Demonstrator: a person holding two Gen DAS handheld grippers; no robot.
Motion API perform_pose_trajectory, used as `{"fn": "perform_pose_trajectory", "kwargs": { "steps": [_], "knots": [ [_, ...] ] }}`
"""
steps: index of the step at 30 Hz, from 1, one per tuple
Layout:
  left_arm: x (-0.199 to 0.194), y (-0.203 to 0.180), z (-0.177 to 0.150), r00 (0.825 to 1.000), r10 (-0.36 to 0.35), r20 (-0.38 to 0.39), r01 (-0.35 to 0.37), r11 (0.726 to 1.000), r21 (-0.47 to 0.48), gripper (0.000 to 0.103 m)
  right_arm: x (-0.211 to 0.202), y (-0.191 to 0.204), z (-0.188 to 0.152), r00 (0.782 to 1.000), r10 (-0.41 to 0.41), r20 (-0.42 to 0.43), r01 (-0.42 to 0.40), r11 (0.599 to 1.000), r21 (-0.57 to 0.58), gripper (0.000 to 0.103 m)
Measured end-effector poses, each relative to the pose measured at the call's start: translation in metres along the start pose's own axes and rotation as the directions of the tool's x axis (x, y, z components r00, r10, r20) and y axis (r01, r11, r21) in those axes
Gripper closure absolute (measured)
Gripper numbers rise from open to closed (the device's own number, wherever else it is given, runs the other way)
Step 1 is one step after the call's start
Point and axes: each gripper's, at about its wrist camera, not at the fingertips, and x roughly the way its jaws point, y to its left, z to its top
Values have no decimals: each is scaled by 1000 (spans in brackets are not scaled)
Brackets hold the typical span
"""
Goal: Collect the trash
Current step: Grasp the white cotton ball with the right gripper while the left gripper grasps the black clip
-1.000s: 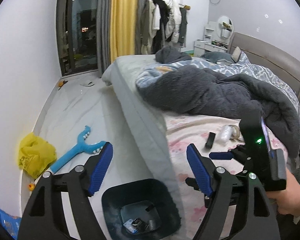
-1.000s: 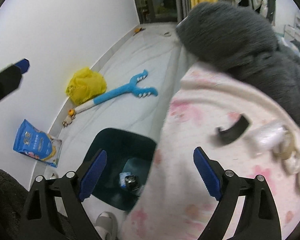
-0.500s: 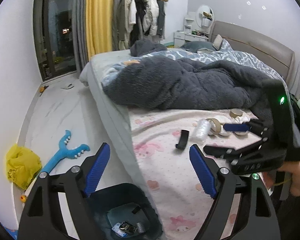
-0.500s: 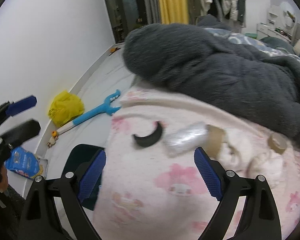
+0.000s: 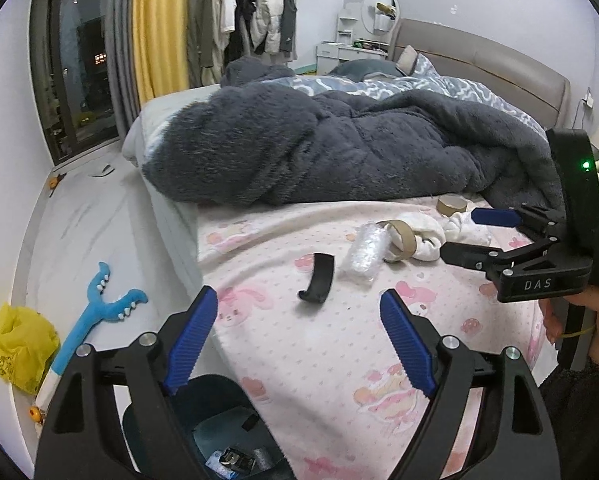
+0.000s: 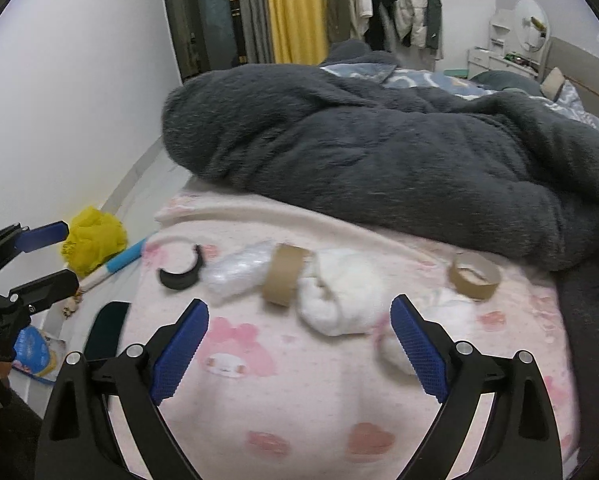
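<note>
On the pink sheet [image 5: 339, 360] lies trash: a black curved piece [image 5: 317, 276], a crumpled clear plastic wad [image 5: 365, 250], a cardboard tape ring [image 5: 399, 240], white tissue wads [image 5: 431, 240] and a second ring [image 5: 451, 205]. My left gripper [image 5: 295, 300] hangs open just short of the black piece [image 6: 181, 274], nothing between its pads. My right gripper [image 6: 298, 302] is open above the first ring [image 6: 283, 280] and the tissue [image 6: 339, 304], gripping nothing; it also shows at the right [image 5: 459, 232]. The dark bin [image 5: 219, 432] stands on the floor by the bed, with scraps inside.
A dark grey fleece blanket [image 5: 339, 152] is piled just behind the trash. On the floor to the left lie a yellow plastic bag [image 5: 19, 348], a blue toy grabber [image 5: 99, 320] and a blue snack packet [image 6: 35, 354]. A hand [image 5: 591, 332] holds the right gripper.
Both views have swung from the floor and bin onto the bed. The trash on the sheet now sits nearer and central. Both grippers have stayed open.
</note>
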Motion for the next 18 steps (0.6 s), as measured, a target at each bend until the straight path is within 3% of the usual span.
{"fn": "perform_pose_trajectory", "kwargs": {
  "steps": [7,14,18],
  "knots": [
    [32,-10,-3,1000,6,-9,-6,999,46,21,-3,-24,-8,999,-46,17,46,999,-12,9],
    [61,-7,-8,999,-3,-52,4,1000,9,31,-5,-52,-14,999,-33,27,32,999,37,9],
    [71,-8,-7,999,-5,-51,5,1000,4,31,-2,-60,-16,999,-25,20,24,998,57,9]
  ]
}}
